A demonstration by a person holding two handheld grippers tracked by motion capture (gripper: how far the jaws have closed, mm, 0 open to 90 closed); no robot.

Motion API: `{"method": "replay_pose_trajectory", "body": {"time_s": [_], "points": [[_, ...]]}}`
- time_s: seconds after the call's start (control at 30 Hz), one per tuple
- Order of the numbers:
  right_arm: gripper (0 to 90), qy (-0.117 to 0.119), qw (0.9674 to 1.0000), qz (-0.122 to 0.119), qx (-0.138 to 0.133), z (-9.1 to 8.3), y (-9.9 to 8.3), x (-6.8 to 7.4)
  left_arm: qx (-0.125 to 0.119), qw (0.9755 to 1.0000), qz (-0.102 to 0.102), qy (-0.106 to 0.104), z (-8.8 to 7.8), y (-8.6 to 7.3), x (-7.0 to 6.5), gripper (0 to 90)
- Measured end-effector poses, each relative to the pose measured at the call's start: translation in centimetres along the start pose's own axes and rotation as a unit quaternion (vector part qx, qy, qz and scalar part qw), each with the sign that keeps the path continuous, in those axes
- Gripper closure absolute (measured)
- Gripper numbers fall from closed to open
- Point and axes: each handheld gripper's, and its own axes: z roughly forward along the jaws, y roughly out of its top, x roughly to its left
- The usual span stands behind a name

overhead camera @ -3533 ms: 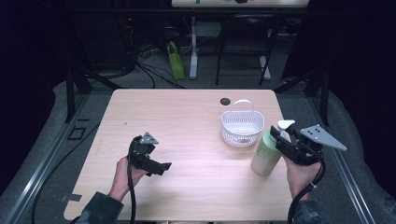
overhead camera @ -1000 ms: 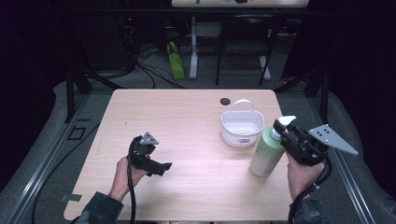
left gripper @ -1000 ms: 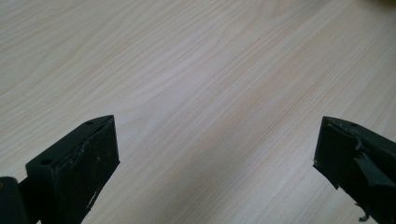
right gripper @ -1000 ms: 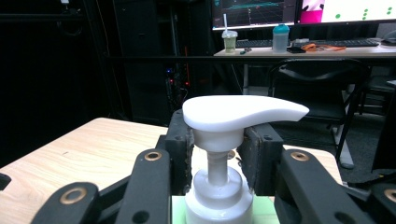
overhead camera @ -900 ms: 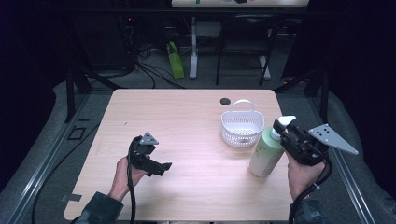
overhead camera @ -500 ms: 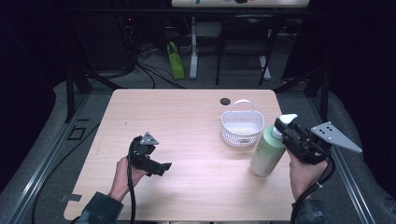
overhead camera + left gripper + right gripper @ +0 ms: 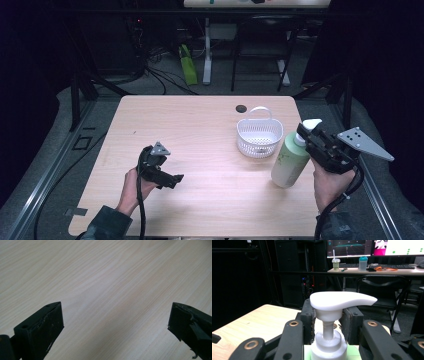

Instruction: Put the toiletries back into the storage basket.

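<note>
Pale wood grain covers the worktop (image 7: 200, 125), and near its right edge stands the green pump bottle (image 7: 290, 162), upright, base on the wood, just beside the white perforated basket (image 7: 259, 137) but not touching it as far as I can tell. My right claw (image 7: 306, 140) is clamped on the bottle's neck: in the right gripper view the two pads sit on either side of the white collar below the pump head (image 7: 342, 300), with the thin stem between them.

I judge the step in hand to be lifting the bottle toward the basket. A grip this high on a tall bottle lets the body swing, so I would raise it straight up first, keep my wrist level, and only then carry it sideways over the basket rim (the handle arches over the far side, so I would come in from the near side). I would squeeze firmly, since the collar is smooth plastic and narrow.

My left claw (image 7: 165, 175) rests low over bare worktop at the front left, jaws spread wide with nothing between them; I would leave it there.
</note>
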Motion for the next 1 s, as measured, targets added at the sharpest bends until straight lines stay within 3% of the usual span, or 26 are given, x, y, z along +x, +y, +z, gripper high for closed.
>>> {"method": "replay_pose_trajectory", "body": {"time_s": [1.0], "points": [[66.7, 0.004, 0.9997, -0.013, -0.018, 0.0, 3.5, 0.0, 0.002, 1.0, 0.0, -0.002, 0.1, 0.0, 0.0, 0.0]]}}
